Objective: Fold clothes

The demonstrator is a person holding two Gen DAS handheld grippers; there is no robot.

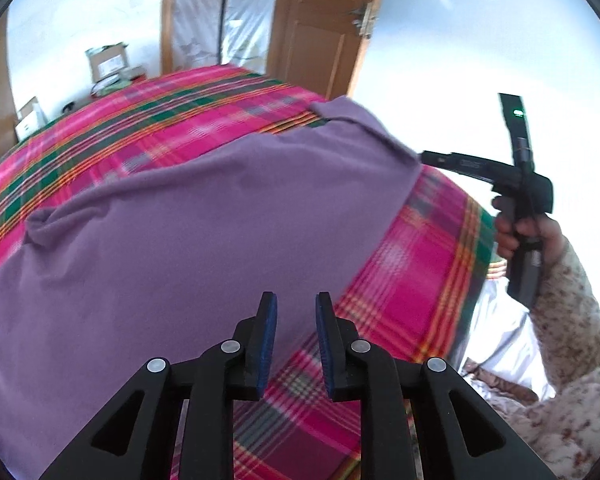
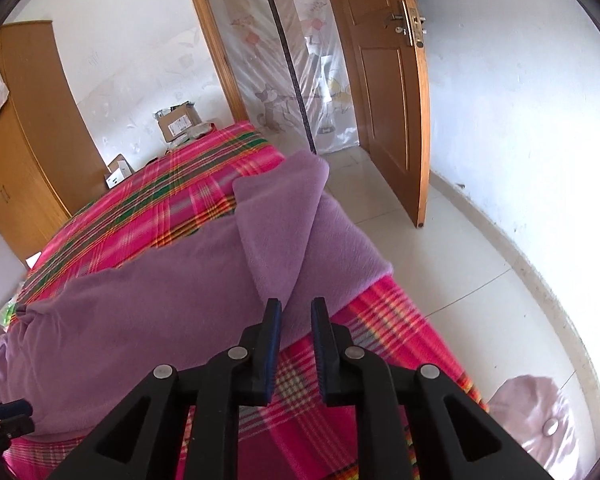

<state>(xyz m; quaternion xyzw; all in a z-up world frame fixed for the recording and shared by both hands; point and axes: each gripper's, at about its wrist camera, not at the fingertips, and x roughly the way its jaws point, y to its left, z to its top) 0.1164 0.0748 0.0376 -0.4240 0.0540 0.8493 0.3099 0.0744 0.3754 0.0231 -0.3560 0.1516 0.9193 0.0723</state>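
A purple garment (image 1: 200, 220) lies spread on a bed covered by a pink plaid sheet (image 1: 412, 264). In the left wrist view my left gripper (image 1: 296, 300) hovers over the garment's near edge, its blue pads apart with nothing between them. A hand in a patterned sleeve (image 1: 560, 300) holds my right gripper (image 1: 426, 157), whose tip is at the garment's right corner. In the right wrist view the garment (image 2: 180, 292) has a flap (image 2: 280, 208) folded over its far right part. My right gripper (image 2: 296, 304) stands over its near edge, jaws slightly apart and empty.
An open wooden door (image 2: 384, 100) and a doorway hung with plastic sheet stand beyond the bed. A wardrobe (image 2: 28, 140) is at the left, with cardboard boxes (image 2: 178, 122) by the far wall. White tiled floor (image 2: 460, 280) runs along the bed's right side, with a pale pink cushion (image 2: 540, 420).
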